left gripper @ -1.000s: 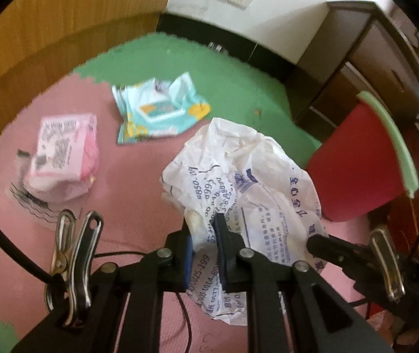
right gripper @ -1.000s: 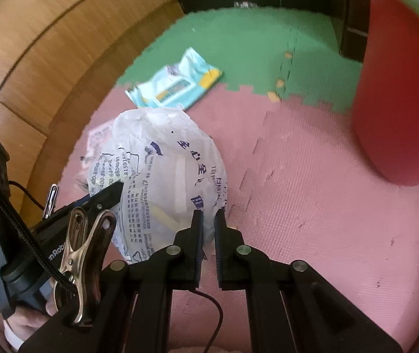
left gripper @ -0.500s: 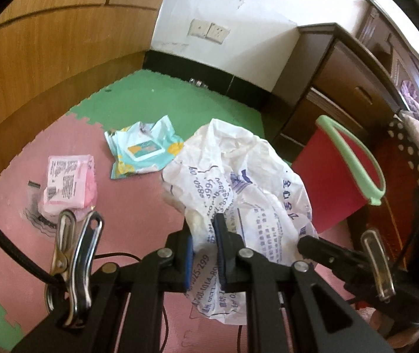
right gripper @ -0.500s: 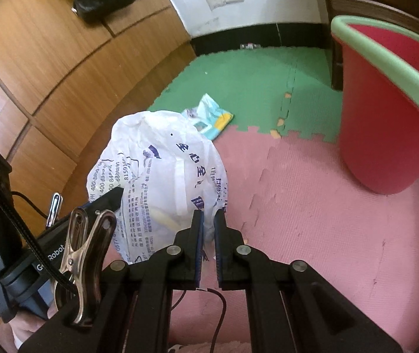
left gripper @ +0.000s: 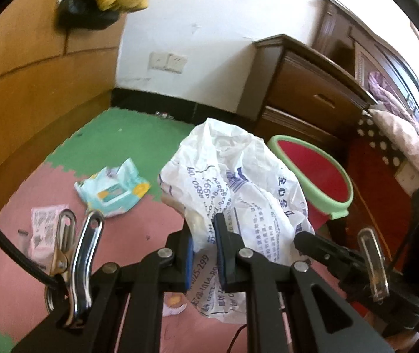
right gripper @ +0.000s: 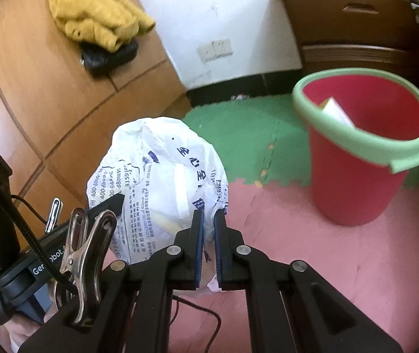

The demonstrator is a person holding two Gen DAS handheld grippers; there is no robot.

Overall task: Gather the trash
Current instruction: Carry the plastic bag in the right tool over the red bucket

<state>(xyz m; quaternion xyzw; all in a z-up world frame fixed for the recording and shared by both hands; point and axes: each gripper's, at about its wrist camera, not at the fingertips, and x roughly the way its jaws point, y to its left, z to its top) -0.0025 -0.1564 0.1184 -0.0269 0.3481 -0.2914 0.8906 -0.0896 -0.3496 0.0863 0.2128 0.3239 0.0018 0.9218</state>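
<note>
Right wrist view: red bin [right gripper: 356,176] stands ahead and to the right of the right tool [right gripper: 206,235], on the pink floor mat [right gripper: 312,259], well apart from the bag.
Key relation: white plastic bag [right gripper: 162,182] hangs between both tools, off the floor; the bin's open mouth lies to its right, so the right tool is the nearer one. The carry likely runs rightward and up over the rim.
Bag axis: bunched, roughly upright, taller than wide.
Left tool [left gripper: 203,244]: clenched on the bag's lower folds, film pinched between its blue pads.
Right tool: clamped on the bag's right lower edge, jaws nearly closed.
Bag material: thin crinkled film, blue print, limp; something pale and yellowish shows inside.
Bin: smooth red plastic, tapered, pale green rim [right gripper: 342,135] with a lip; a white scrap already lies inside.
Other trash: teal wipes packet [left gripper: 112,191] and pink packet [left gripper: 44,229] lie flat on the mat, left of the bag.
Mat: foam, jigsaw-edged tiles in pink and green.
</note>
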